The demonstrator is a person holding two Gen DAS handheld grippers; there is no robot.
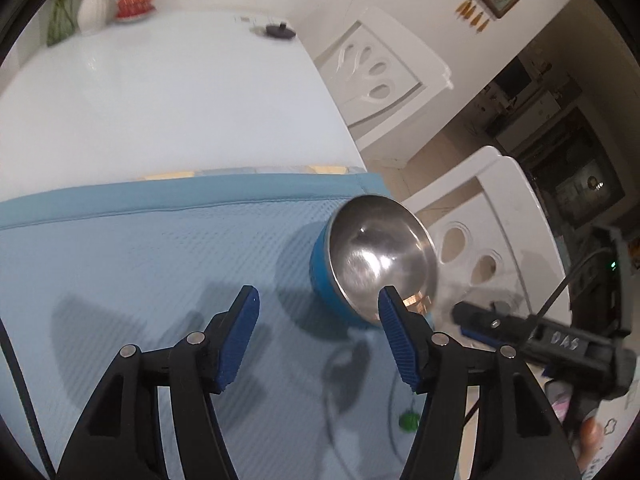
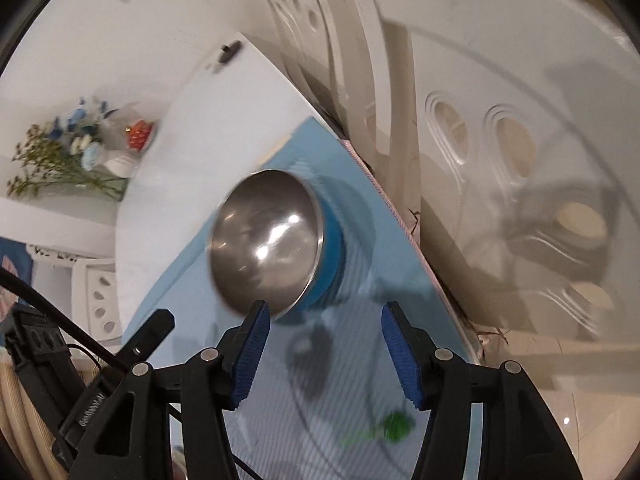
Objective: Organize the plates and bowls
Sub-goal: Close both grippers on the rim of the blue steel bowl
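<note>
Jaws on both grippers stand spread wide and hold nothing: the left gripper [image 1: 318, 312] hangs over the blue mat [image 1: 140, 264], and the right gripper [image 2: 324, 332] points at the bowl [image 2: 272, 244] from close by. The bowl, steel inside with a blue outer wall, sits on the mat near its far right corner, by the edge of the white surface [image 1: 160, 96], and looks tipped toward the cameras; I cannot tell whether it rests flat. No plate shows in either view.

My reading is that the step in hand is the approach to pick up the bowl, with no grasp made yet. The next move would call for one finger to pass inside the rim and the other outside the blue wall, then a firm pinch, since polished steel may slip.

Writing: white letters on the right gripper's body [image 1: 560, 344] look like "DAS", somewhat blurred; a label on the left gripper's body in the right view is unreadable.
</note>
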